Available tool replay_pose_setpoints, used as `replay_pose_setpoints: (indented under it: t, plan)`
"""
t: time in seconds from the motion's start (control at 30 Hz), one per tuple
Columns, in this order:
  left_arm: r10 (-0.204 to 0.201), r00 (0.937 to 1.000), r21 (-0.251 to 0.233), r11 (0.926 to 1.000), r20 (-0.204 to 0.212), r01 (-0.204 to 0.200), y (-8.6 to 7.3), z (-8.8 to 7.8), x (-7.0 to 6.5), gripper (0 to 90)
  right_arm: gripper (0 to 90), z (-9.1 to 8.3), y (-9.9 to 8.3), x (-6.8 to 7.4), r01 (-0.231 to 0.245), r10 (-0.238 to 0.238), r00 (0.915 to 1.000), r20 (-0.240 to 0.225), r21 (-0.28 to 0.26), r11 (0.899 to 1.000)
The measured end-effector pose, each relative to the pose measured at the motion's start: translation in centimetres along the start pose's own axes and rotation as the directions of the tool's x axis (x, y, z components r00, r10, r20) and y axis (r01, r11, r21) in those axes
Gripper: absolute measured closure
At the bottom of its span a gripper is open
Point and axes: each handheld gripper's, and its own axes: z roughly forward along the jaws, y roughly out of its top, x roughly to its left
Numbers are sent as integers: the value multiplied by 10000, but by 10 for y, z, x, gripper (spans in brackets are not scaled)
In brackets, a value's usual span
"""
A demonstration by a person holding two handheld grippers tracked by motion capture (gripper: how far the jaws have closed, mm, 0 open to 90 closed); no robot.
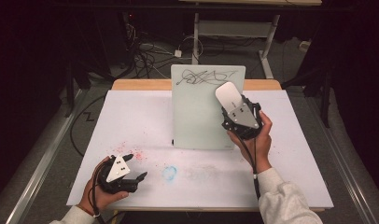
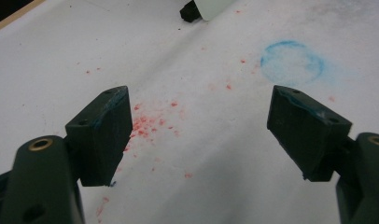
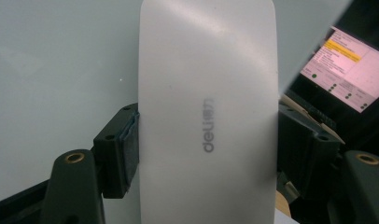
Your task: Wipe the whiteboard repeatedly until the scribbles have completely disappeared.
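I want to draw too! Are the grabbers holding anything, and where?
The right gripper grips a white eraser by its long sides. The left gripper holds nothing.

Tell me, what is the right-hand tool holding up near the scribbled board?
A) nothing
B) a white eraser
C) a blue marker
B: the right gripper has its jaws closed on the sides of a white eraser, held up before the whiteboard.

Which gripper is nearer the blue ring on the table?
Left. The left gripper sits open just left of the blue ring; the right gripper, holding the eraser, is up at the whiteboard.
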Motion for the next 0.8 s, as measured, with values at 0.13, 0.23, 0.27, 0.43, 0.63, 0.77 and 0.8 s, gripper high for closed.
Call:
replay_pose_setpoints:
  t: [0.13, 0.23, 0.27, 0.43, 0.63, 0.77, 0.8]
  plan:
    - [23, 10000, 3, 10000, 31, -23, 0, 0, 0, 215, 308, 0, -2, 8, 261, -261, 9997, -21, 4, 9997]
    - [17, 10000, -1, 10000, 19, -17, 0, 0, 0, 215, 308, 0, 0, 3, 247, -247, 9996, -129, 45, 9997]
    - [16, 10000, 4, 10000, 21, -16, 0, 0, 0, 215, 308, 1, 1, 0, 246, -246, 9997, 0, 25, 9997]
    - [-12, 10000, -7, 10000, 9, 12, 0, -1, 0, 215, 308, 3, 14, -28, -328, 331, 9979, 564, -75, 9994]
    - [-61, 10000, -22, 10000, -13, 61, -1, -2, 1, 215, 308, 6, 28, -59, -1152, 1169, 9878, 1032, -226, 9931]
    - [-69, 10000, -19, 10000, -31, 69, -2, -2, 1, 215, 308, 6, 29, -54, -1059, 1072, 9897, 950, -190, 9942]
    - [-75, 10000, -19, 10000, -31, 75, -2, -2, 1, 215, 308, 7, 28, -50, -978, 990, 9915, 845, -178, 9950]
